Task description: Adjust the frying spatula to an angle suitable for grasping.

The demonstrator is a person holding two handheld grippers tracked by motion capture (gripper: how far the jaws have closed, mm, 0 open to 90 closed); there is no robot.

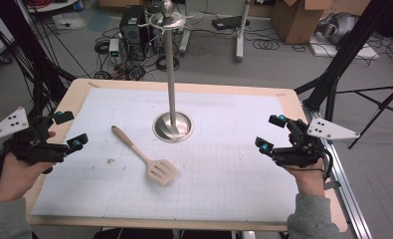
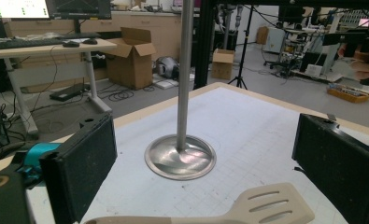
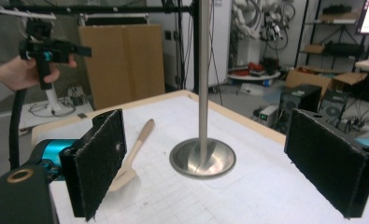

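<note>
**Both grippers open, spatula lies free on the mat**

Your left gripper [image 1: 59, 130] has its jaws spread wide, and nothing is between them. Your right gripper [image 1: 275, 133] is also wide apart and empty. Both hover over the side edges of the table, well apart from each other, with the jaws pointing inward to the middle.

Under them you have a wooden table [image 1: 74, 92] covered with a white grid mat [image 1: 234, 164]; the mat has some small dark spots near its left part. In the middle stands a metal stand [image 1: 172, 124], a round shiny base with a thin upright pole. Around the table the room is a workshop: cardboard boxes, cables on the grey floor, black tripods, a computer case.

The spatula [image 1: 147, 158] lies flat on the mat, in front of the stand's base and a little to its left, not touching it. It is light beige, with a slotted head toward you and the handle pointing away to the left.

Your left hand [image 1: 17, 172] and right hand [image 1: 307, 177] hold the grippers from below, wrists almost level.
</note>
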